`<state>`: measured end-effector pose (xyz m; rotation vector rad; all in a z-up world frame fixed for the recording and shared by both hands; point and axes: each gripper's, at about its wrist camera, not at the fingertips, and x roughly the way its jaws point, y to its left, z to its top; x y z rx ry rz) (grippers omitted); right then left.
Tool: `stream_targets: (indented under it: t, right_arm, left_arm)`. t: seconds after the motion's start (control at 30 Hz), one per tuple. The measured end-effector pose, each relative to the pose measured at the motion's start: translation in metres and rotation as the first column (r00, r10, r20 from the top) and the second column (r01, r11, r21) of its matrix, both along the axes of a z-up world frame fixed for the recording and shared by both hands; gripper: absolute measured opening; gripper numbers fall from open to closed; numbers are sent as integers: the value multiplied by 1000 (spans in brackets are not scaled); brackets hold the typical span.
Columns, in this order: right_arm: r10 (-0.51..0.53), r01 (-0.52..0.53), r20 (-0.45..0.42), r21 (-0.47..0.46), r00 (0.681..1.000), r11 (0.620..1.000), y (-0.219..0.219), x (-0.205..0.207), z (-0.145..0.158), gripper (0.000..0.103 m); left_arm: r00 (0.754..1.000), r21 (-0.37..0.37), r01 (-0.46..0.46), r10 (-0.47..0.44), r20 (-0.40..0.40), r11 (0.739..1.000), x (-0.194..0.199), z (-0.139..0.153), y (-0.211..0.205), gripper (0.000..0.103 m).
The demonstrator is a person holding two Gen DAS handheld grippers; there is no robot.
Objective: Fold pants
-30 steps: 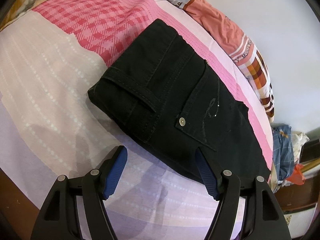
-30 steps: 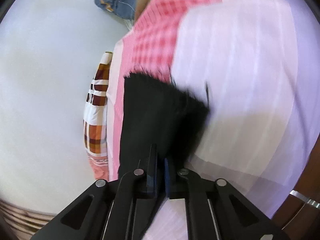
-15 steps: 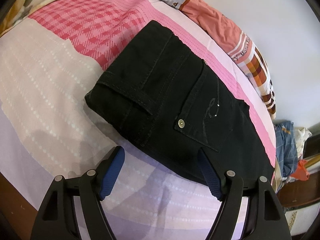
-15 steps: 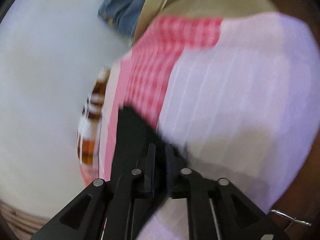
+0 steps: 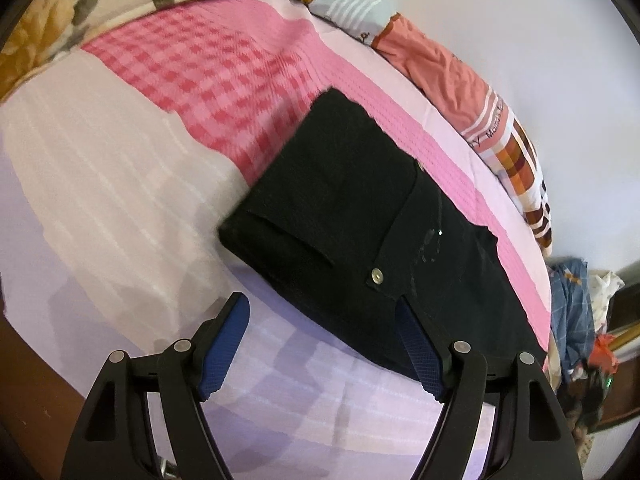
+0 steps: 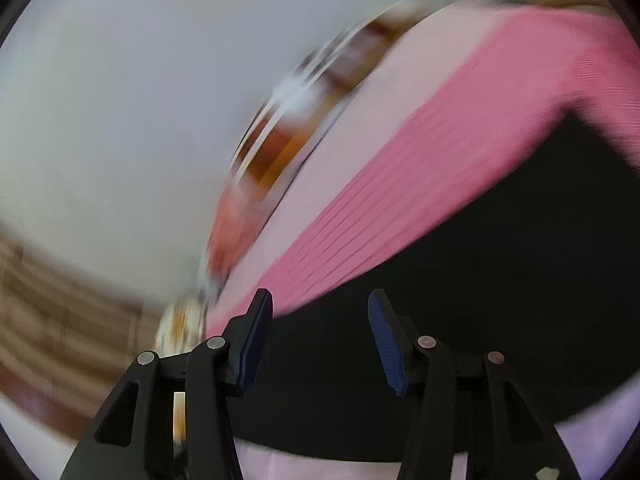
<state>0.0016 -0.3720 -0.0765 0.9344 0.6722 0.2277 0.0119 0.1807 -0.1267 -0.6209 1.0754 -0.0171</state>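
Note:
Black pants [image 5: 360,220] lie folded on the pink and lilac bed sheet [image 5: 120,184], back pocket with a metal stud facing up. My left gripper [image 5: 320,320] is open and empty, just above the pants' near edge. In the blurred right wrist view my right gripper [image 6: 320,312] is open and empty over the black pants [image 6: 460,320], close to their edge by the pink stripe.
A folded orange and checked cloth [image 5: 480,104] lies along the far bed edge by the white wall. A floral pillow [image 5: 60,12] is at the far left. A heap of clothes [image 5: 576,312] sits beyond the bed's right end.
My right gripper has opened and let go of the pants, and it swung sharply toward the wall side. My left gripper stayed open and shifted slightly left along the pants' edge.

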Motion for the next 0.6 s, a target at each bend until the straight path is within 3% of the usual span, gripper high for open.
stream_targets:
  t: [0.07, 0.23, 0.37, 0.47, 0.6]
  right_arm:
    - [123, -123, -2, -54, 992, 991, 51, 30, 1, 48]
    - [375, -377, -47, -174, 926, 910, 157, 87, 1, 48]
    - [450, -441, -51, -326, 892, 836, 188, 127, 16, 48]
    - [493, -480, -70, -381, 867, 790, 194, 159, 21, 48]
    - [563, -545, -123, -481, 818, 687, 215, 186, 13, 48]
  left_arm:
    - [1000, -3, 0, 0, 7, 1000, 1, 2, 8, 76]
    - [1000, 11, -4, 4, 23, 1000, 1, 2, 31, 76]
    - [1000, -6, -2, 2, 21, 1000, 4, -4, 39, 76]
    - [1000, -37, -9, 9, 2, 999, 5, -14, 41, 76]
    - [1000, -49, -4, 4, -8, 999, 6, -22, 43, 76]
